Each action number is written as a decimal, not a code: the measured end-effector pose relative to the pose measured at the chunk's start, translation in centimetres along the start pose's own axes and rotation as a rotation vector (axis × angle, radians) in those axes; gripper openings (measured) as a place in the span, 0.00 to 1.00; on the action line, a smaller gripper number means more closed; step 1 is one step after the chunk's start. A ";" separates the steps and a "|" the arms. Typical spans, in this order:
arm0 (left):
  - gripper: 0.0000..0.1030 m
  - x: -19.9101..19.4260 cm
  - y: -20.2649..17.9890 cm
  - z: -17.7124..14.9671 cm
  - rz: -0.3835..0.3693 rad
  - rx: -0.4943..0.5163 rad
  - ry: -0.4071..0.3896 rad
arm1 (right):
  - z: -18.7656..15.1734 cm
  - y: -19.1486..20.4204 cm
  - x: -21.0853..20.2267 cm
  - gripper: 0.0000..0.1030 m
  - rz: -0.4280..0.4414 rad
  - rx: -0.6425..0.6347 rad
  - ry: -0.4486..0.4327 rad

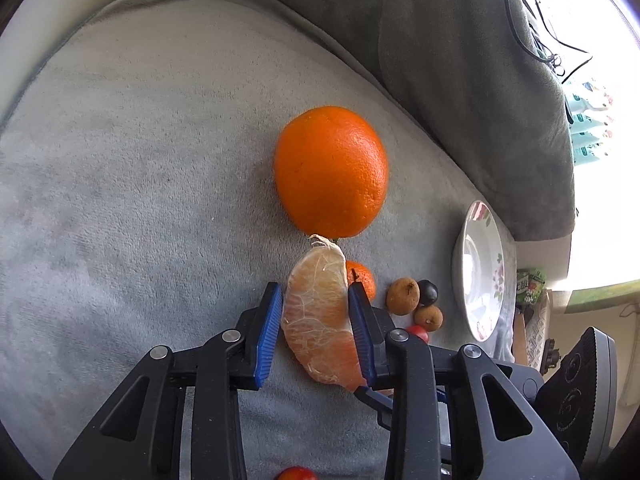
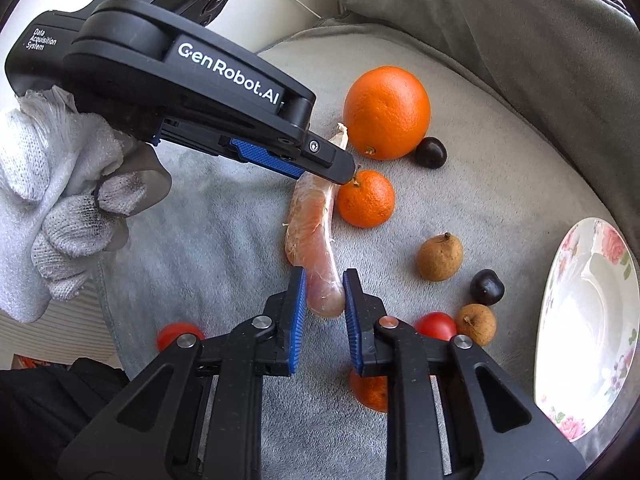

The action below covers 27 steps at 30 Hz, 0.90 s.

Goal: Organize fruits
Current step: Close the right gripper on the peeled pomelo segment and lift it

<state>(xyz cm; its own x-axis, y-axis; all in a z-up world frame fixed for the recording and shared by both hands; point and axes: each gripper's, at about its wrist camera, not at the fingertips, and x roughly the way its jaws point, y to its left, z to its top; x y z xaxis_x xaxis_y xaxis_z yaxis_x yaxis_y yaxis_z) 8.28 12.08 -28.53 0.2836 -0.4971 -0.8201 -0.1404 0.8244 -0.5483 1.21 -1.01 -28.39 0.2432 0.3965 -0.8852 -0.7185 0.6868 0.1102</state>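
Blue-padded left gripper (image 1: 316, 320) clamped on peeled citrus segment (image 1: 320, 320) above grey blanket (image 1: 140, 160). Right gripper (image 2: 324, 304) pads flank the segment's near end, contact unclear. Large orange (image 1: 331, 172) just beyond.

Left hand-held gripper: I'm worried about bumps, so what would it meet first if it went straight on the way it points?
Probably the big orange. The peeled citrus segment held by the left hand-held gripper already has its tip about touching it; depth is unclear.
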 end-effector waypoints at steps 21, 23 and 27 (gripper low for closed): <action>0.45 1.3 -0.6 0.5 0.067 0.020 0.015 | -0.3 3.0 0.1 0.15 -0.059 -0.075 0.010; 0.45 1.4 -0.6 0.6 0.054 0.019 0.009 | -0.2 3.3 0.0 0.15 -0.064 -0.081 0.007; 0.36 1.6 -0.5 0.6 0.022 0.010 0.005 | -0.1 3.8 0.0 0.15 -0.067 -0.081 0.003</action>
<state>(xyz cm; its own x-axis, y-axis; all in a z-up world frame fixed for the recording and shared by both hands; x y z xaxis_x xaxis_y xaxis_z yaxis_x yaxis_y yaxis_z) 9.36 11.08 -29.44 0.2760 -0.4800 -0.8327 -0.1370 0.8379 -0.5284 -1.58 1.53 -28.01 0.2903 0.3497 -0.8908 -0.7511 0.6600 0.0143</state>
